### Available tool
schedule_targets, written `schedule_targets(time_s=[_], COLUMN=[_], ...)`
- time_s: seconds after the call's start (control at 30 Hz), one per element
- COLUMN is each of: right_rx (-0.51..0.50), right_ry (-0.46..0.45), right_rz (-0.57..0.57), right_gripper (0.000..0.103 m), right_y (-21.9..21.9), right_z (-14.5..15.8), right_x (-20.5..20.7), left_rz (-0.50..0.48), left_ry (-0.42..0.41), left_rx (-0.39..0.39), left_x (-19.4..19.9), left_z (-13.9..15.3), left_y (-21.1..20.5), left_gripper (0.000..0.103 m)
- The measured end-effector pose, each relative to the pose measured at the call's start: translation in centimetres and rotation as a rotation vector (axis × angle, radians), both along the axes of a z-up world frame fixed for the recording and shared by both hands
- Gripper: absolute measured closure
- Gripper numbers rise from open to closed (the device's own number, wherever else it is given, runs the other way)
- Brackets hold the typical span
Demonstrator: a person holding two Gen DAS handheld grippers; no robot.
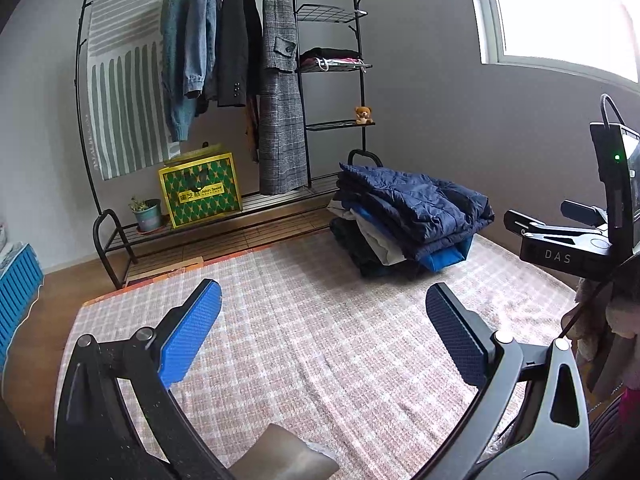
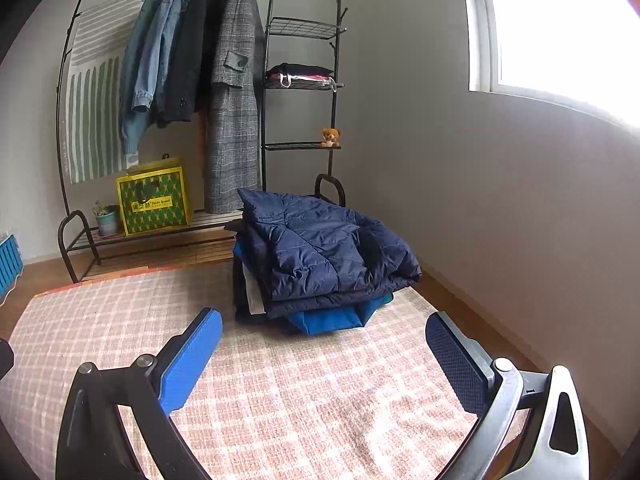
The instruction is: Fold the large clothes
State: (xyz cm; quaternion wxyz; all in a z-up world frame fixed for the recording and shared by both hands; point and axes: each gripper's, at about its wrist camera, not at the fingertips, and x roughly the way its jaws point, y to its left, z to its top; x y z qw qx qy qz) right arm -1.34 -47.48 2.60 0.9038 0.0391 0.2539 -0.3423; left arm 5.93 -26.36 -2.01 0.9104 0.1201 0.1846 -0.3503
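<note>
**Both jaws spread, folded stack lying ahead on the rug**

Left gripper (image 1: 322,332): jaws spread wide, nothing between them. One pad bright blue textured rubber, the other dark navy with the same fine dimpled grain; black arms with silver pivot pins. Hovers over the pink-and-white checked woven rug (image 1: 312,360).

Right gripper (image 2: 322,354): jaws likewise spread and holding nothing, above the same rug.

Stack of folded clothes (image 1: 404,224): sits on the rug's far part, well apart from both sets of jaws. From the left view it lies ahead and to the right; from the right view, almost straight ahead. Top layer is a navy quilted puffer jacket (image 2: 320,248), stitched in squares, slightly crumpled, matte sheen. Below it a bright blue garment, a pale grey-white one and dark pieces, edges uneven.

Behind: black metal clothes rack (image 2: 276,80) against the grey wall, carrying denim jackets, a black coat and a grey plaid wool coat (image 2: 234,100). Small brown teddy bear (image 2: 331,137) on a wire shelf. Green-and-yellow patterned bag (image 2: 154,202) on the bottom rail.
</note>
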Motion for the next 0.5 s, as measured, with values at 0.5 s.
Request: schedule_targets(time_s=[0.5], right_rx=[0.040], right_ry=[-0.003], right_rz=[-0.010], right_gripper=[0.000], right_y=[-0.73], right_z=[-0.30], right_x=[-0.15], left_rz=[-0.001], left_ry=[-0.013], left_rx=[0.007], left_x=[-0.17], left_z=[0.18], left_y=[-0.08], left_gripper=[0.000])
